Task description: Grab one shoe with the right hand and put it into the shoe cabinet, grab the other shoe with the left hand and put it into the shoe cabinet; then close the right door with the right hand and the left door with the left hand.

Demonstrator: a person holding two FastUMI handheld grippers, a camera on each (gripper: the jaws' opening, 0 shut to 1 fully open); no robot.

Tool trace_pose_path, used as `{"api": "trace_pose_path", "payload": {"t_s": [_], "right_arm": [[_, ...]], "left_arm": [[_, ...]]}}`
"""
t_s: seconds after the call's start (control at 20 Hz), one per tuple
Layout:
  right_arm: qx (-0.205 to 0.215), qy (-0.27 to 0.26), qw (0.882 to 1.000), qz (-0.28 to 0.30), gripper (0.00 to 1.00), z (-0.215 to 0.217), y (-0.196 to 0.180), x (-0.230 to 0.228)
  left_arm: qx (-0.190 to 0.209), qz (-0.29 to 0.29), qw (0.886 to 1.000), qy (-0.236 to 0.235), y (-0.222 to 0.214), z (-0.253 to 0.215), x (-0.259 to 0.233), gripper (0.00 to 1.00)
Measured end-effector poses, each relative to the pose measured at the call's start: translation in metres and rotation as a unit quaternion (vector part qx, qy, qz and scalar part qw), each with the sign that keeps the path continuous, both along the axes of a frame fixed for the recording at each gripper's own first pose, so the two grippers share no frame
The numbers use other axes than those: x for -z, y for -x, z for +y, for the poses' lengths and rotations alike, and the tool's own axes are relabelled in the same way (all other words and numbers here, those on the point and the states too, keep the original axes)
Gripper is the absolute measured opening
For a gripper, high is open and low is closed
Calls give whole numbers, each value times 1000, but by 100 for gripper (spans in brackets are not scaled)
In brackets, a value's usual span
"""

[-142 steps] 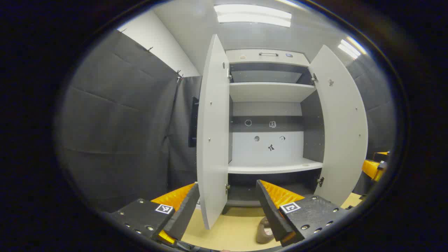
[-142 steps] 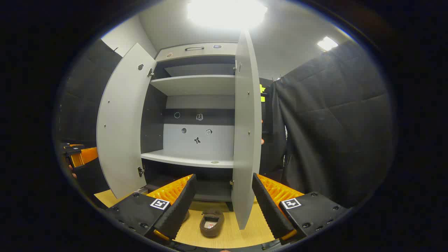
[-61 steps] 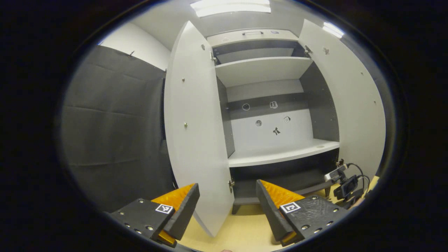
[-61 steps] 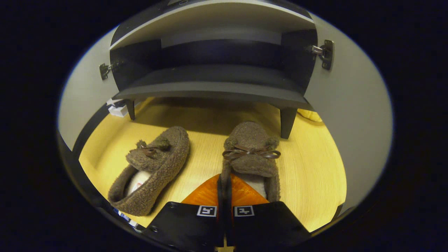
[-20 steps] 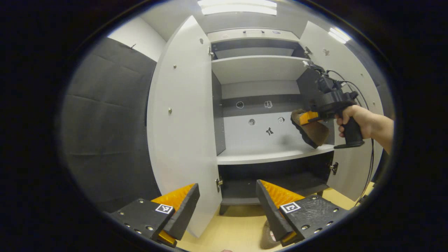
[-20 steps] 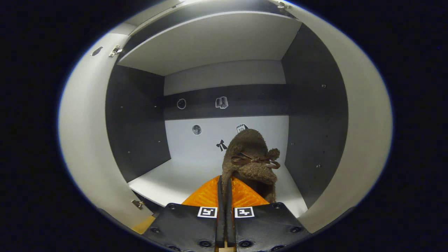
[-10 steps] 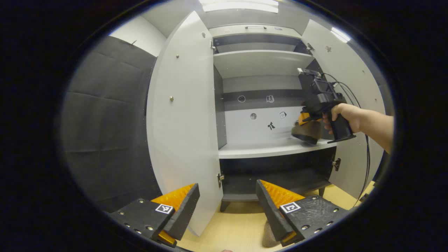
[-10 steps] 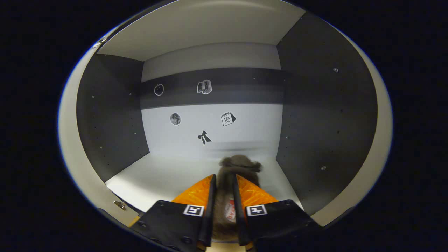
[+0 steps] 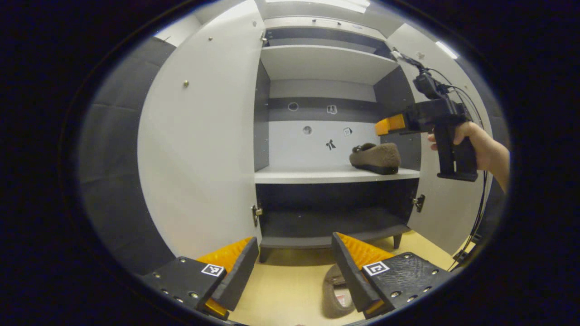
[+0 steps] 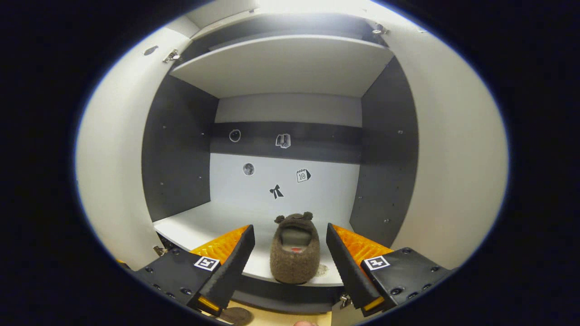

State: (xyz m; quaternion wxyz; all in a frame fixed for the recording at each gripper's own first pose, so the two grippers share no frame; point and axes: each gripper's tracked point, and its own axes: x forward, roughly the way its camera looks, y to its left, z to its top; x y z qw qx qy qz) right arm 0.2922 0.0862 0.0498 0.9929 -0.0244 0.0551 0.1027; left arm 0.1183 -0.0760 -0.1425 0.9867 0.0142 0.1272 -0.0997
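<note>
A fuzzy brown slipper (image 10: 294,251) sits at lower centre on the pale grey cabinet shelf (image 10: 213,228), against dark charcoal side panels (image 10: 174,154). Small black-and-white stickers (image 10: 276,191) dot the back panel. The light yellow wood-grain floor (image 9: 290,294) holds another brown slipper (image 9: 334,296).

Shoe cabinet (image 9: 199,149): smooth matt laminate board, pale doors and shelves, dark side panels, with bright metal hinges (image 9: 256,212). Slipper on the middle shelf (image 10: 295,250): rough, fuzzy fleece-like cloth. Floor (image 9: 290,294): smooth pale wood-grain finish.
</note>
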Motion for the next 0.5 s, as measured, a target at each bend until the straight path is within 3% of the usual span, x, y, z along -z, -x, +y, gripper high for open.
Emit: {"api": "trace_pose_path", "payload": {"t_s": [0.1, 0.4, 0.45, 0.5], "right_arm": [[-10, -10, 1000, -4, 97, -1, 24, 2], [-20, -11, 1000, -19, 96, -9, 87, 25], [-25, -10, 1000, -12, 96, -9, 97, 34], [-28, -10, 1000, -2, 100, -8, 106, 43]], "left_arm": [[21, 28, 999, -4, 2, -10, 22, 94], [68, 122, 990, -13, 10, -32, 98, 95], [74, 136, 988, -13, 12, -36, 111, 100], [79, 149, 986, -13, 13, -34, 113, 95]]}}
